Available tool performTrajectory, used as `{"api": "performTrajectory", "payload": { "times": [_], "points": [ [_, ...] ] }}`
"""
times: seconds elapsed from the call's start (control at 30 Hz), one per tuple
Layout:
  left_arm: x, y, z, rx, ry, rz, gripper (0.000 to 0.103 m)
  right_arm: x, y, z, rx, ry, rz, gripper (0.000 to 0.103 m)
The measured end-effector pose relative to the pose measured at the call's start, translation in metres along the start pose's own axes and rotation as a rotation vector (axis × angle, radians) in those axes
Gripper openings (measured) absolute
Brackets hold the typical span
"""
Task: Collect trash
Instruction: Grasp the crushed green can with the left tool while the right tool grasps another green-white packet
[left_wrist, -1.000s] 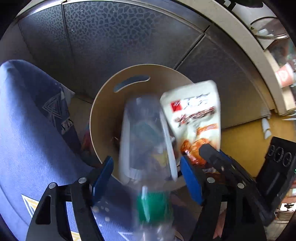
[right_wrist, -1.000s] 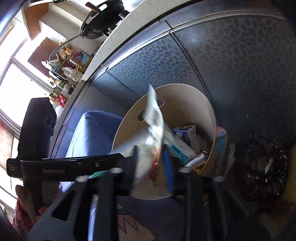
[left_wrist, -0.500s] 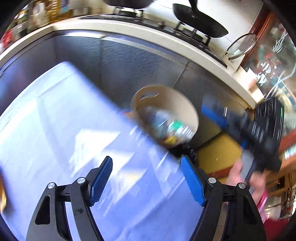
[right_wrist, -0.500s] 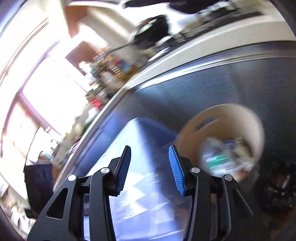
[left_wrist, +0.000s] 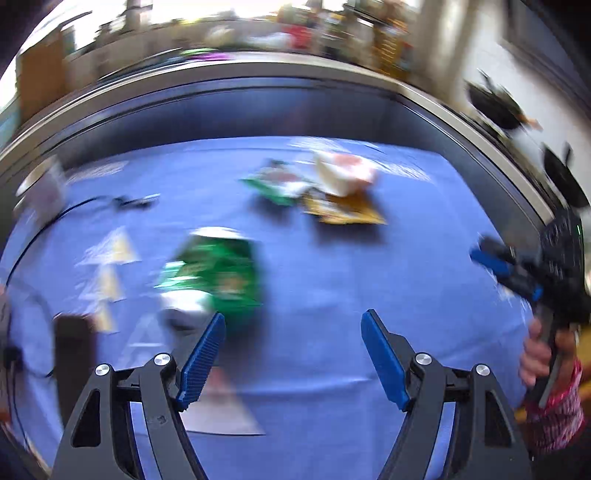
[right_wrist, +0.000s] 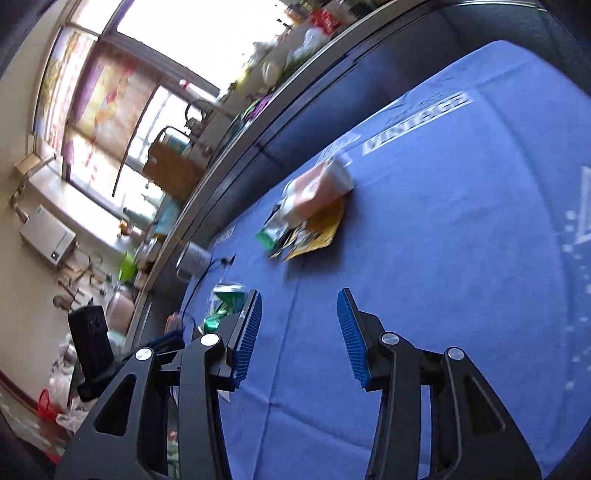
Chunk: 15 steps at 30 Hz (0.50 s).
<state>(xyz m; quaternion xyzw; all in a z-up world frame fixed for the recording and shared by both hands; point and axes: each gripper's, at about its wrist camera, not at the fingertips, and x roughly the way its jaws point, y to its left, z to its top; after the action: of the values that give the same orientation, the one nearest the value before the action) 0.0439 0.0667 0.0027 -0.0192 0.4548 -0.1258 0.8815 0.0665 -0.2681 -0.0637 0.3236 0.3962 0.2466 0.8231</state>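
My left gripper (left_wrist: 293, 350) is open and empty over a blue tablecloth (left_wrist: 332, 280). A green wrapper (left_wrist: 218, 273) lies just ahead of its left finger. Further off lies a pile of trash: a white and pink cup (left_wrist: 345, 173), a green packet (left_wrist: 277, 186) and a yellow packet (left_wrist: 347, 210). My right gripper (right_wrist: 299, 332) is open and empty above the cloth (right_wrist: 461, 258). The same pile lies ahead of it, with the cup (right_wrist: 321, 184) on the yellow packet (right_wrist: 317, 230). The green wrapper (right_wrist: 225, 302) sits left of its left finger. The right gripper also shows at the left wrist view's right edge (left_wrist: 506, 269).
A black cable (left_wrist: 55, 218) runs over the cloth at the left. A dark counter front (left_wrist: 258, 110) borders the far side of the table. A white cup (right_wrist: 194, 256) stands near the cloth's far edge. A cluttered counter and windows lie beyond.
Both grippers have let go of the bottle and the snack packet over the round bin. Both have swung away from the bin to the blue table with the remaining trash.
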Motion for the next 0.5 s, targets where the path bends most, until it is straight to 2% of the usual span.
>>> {"api": "performTrajectory", "payload": {
  "times": [0.13,0.23,0.37,0.5],
  "points": [
    [0.001,0.068,0.008,-0.134,-0.027,0.02,0.076,0.07,0.05,-0.014,-0.067,0.139,0.024,0.042],
    [0.02,0.095,0.019,-0.163,-0.006,-0.043,0.075,0.112,0.075,-0.016,-0.107,0.201,0.002,0.041],
    [0.055,0.103,0.029,-0.171,0.072,-0.199,0.073,0.133,0.096,0.002,-0.177,0.204,-0.07,0.041],
    [0.071,0.088,0.027,-0.134,0.115,-0.281,0.072,0.131,0.118,0.061,-0.294,0.145,-0.179,0.041]
  ]
}}
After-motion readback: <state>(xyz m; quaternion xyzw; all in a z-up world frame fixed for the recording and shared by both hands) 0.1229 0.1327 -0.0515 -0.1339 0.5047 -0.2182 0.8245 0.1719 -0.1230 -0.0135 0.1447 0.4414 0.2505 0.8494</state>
